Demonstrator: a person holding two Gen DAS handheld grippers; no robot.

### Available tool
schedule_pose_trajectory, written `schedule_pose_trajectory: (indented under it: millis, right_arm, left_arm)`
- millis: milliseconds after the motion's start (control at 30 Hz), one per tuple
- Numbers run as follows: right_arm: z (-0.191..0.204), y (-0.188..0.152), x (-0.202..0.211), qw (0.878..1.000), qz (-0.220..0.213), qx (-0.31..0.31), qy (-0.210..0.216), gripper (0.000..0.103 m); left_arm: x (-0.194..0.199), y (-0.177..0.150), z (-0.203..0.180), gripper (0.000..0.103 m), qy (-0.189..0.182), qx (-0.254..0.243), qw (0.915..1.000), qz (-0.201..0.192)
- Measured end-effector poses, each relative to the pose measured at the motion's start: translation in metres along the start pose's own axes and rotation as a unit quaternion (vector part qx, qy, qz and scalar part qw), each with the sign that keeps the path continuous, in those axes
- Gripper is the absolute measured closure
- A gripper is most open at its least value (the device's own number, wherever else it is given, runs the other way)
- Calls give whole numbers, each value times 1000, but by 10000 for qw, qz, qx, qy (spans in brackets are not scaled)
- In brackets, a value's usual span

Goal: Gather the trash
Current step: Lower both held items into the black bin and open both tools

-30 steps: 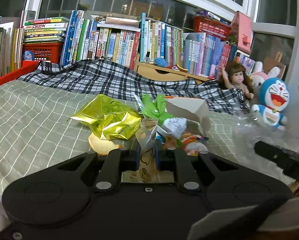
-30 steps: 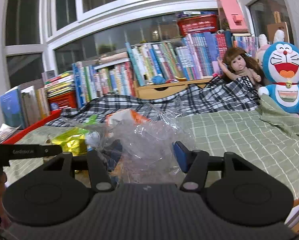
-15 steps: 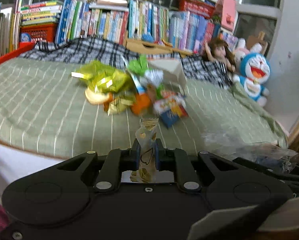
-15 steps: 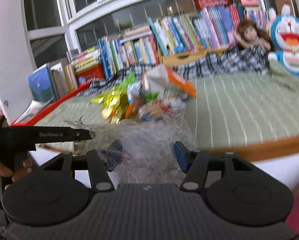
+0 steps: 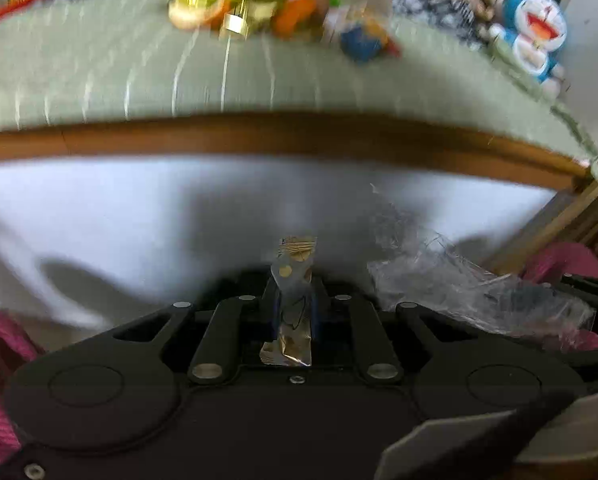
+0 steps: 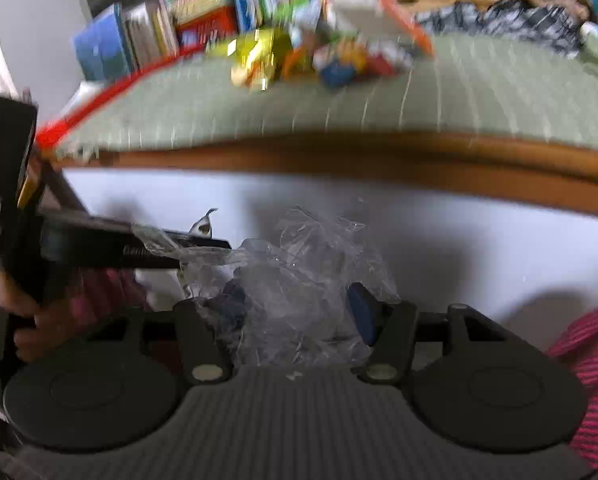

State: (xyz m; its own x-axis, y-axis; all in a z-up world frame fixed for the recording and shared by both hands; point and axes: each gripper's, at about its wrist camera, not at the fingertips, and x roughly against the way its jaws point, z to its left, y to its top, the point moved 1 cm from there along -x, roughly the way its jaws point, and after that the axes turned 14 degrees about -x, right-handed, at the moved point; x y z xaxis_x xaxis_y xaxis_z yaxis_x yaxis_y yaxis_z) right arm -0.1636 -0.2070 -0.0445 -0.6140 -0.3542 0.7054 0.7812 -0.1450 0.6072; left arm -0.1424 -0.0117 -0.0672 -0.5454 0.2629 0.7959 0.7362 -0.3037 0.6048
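Left wrist view | our left gripper (image 5: 294, 312) pinches a small gold-printed clear wrapper (image 5: 293, 280), long axis upright between the fingers | crumpled clear plastic bag (image 6: 299, 292) lies rightward, right gripper (image 6: 299, 312) spread around it, likely drop target.

Motion blur smears both fisheye views, heaviest across the upper frame; soft grey shadows fall mid-frame, and straight edges bow outward.
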Motion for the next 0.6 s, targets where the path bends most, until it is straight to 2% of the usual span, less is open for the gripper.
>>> schedule_pose_trajectory:
  millis: [133,333,600]
  right_arm:
    - [-4,-12,-22,9989,423,198,-69,42]
    - [-5,-23,-57,9923,1012,687,-192,42]
    - [-5,-21,-83,9877,1271,860,-288,39]
  left_arm:
    - [-32,-14,6,90,-96,98,9987,484]
    - [-73,-31,11,89,-15,92,9955,944]
    - [-101,-38,10,87,-58,100,9926,1205]
